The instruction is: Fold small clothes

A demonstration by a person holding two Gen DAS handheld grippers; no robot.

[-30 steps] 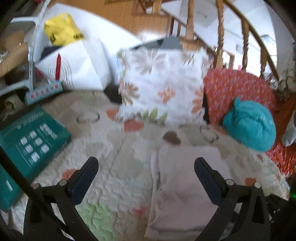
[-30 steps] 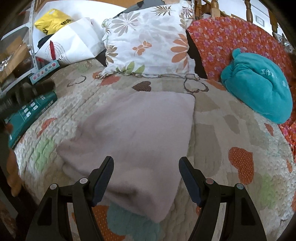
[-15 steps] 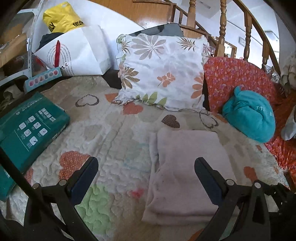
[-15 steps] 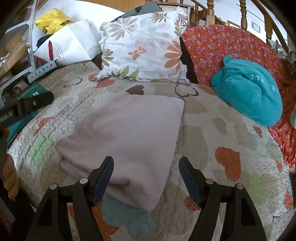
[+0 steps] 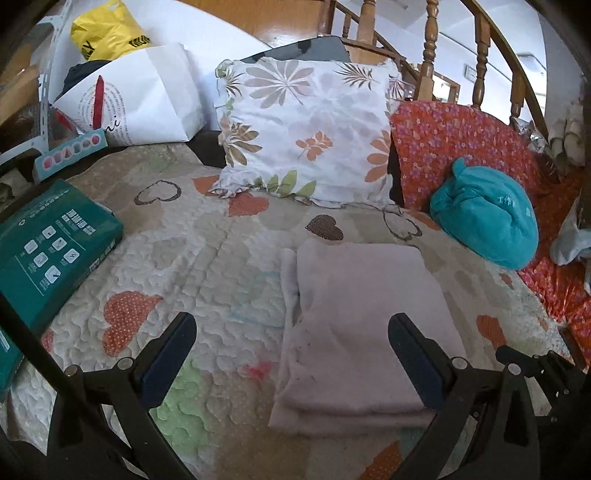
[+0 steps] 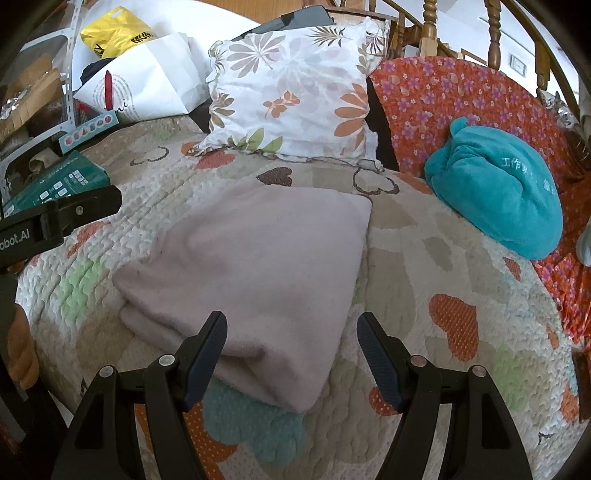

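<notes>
lying flat: the pale pink folded cloth (image 5: pixel 365 325) rests on the heart quilt (image 5: pixel 207 266), in the middle of the bed, with its layered edge facing the near side.
cloth shape: it is a neat soft rectangle, with more than one layer showing at the near edge.
left gripper (image 5: pixel 291 334): its two dark fingers are spread wide with nothing between them. it hangs above the quilt, and its right finger sits over the cloth's near part in the picture. i cannot tell if it touches.
right gripper (image 6: pixel 291 334): its fingers are spread wide too, and they pinch nothing. the near corner of the cloth shows between them, lower down.
other view of the left gripper: in the right camera it pokes in from the left edge, black, above the quilt.
flower pillow (image 5: pixel 306 129): it leans up at the back of the bed, behind the cloth and apart from it.
teal bundle (image 5: pixel 487 218): a soft blue-green lump sits to the right of the cloth, against the red flowery cushion (image 5: pixel 458 136).
green box (image 5: pixel 48 247): it lies on the left side of the quilt, well apart from the cloth.
white paper bag (image 5: pixel 140 99): it stands at the back left, with a yellow bag (image 5: pixel 107 31) behind it.
wooden rail (image 5: pixel 428 48): it rises behind the pillows.
</notes>
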